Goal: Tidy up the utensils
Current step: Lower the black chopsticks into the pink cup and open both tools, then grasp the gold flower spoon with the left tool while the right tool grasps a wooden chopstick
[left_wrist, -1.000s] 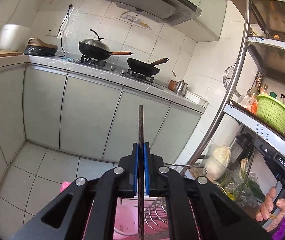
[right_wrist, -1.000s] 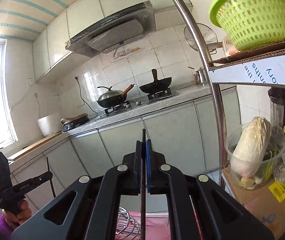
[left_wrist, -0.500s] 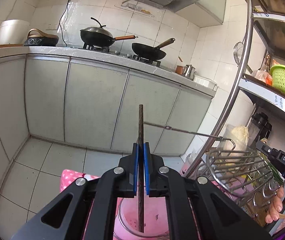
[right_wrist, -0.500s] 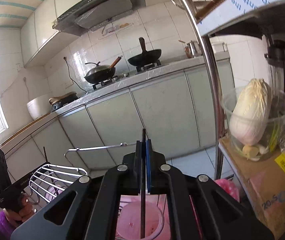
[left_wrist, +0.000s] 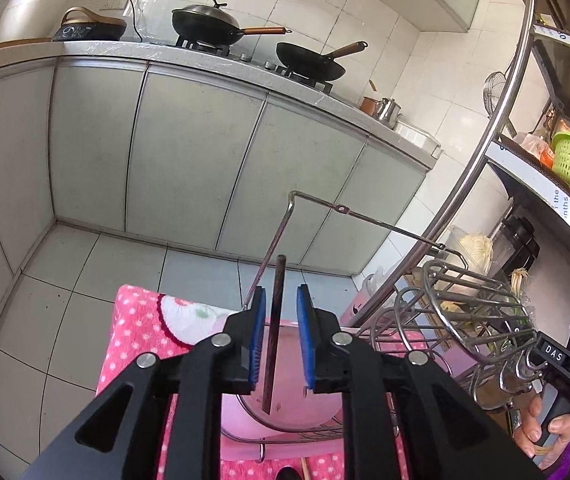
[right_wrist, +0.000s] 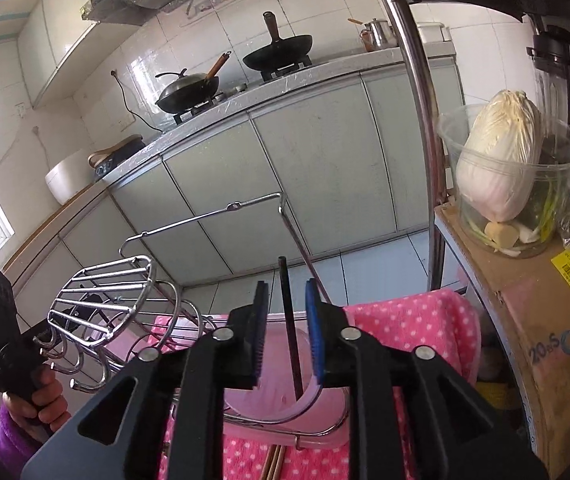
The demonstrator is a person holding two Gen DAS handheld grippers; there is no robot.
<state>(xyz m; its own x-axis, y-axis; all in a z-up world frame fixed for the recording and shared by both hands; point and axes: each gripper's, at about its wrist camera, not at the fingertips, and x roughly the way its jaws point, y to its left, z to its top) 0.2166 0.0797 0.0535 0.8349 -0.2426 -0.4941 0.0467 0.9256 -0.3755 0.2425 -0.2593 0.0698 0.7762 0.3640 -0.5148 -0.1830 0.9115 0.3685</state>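
Pink container (left_wrist: 285,420): on the pink dotted towel (left_wrist: 141,328), ringed by the wire utensil rack (left_wrist: 465,312). Contents: one dark chopstick (left_wrist: 275,328), standing near upright between the left gripper (left_wrist: 281,332) pads, apparently untouched by either. Second dark chopstick (right_wrist: 291,328), likewise leaning in the container between the right gripper (right_wrist: 285,332) pads. Both claws stand wide, holding nothing, poised above the container rim. Clear tub (right_wrist: 517,184): holds a cabbage (right_wrist: 497,160).
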